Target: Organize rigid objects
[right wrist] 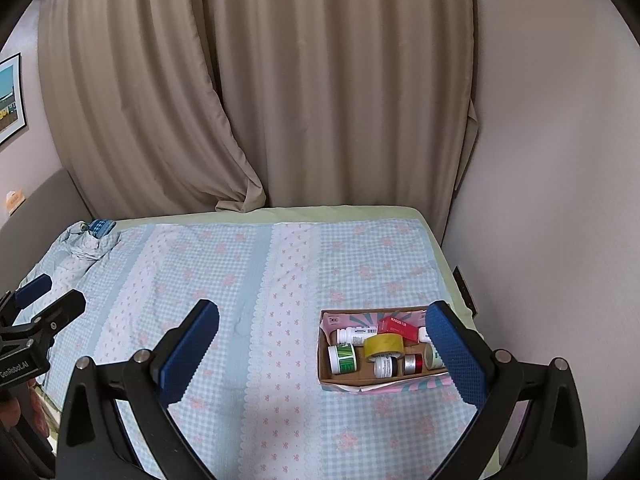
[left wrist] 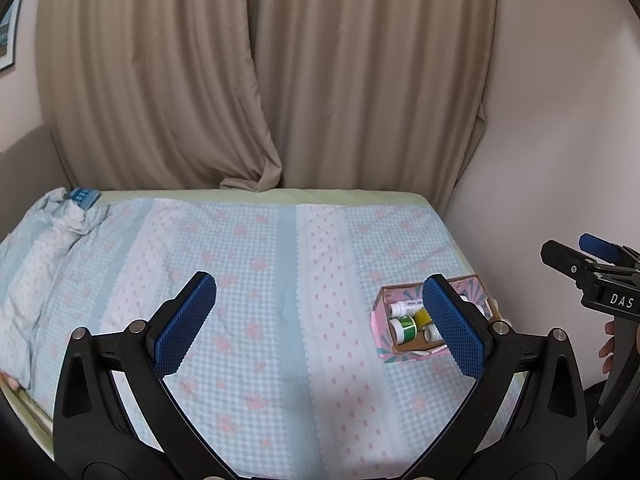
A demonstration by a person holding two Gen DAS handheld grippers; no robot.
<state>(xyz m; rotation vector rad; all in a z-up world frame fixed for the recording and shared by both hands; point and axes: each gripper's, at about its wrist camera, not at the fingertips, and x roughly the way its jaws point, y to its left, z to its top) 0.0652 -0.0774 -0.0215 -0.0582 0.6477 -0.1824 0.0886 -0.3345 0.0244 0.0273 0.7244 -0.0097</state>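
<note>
One box holds one yellow tape roll.

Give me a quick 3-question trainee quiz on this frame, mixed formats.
1. True or false: the yellow tape roll lies inside the cardboard box.
2. Multiple choice: the left hand-held gripper is A) shut on a bottle, B) open and empty, C) shut on the tape.
3. Fill in: the small red carton sits toward the ____ wall of the box, away from the camera.

Key: 1 true. 2 B; the right hand-held gripper is open and empty too. 3 far.
</note>
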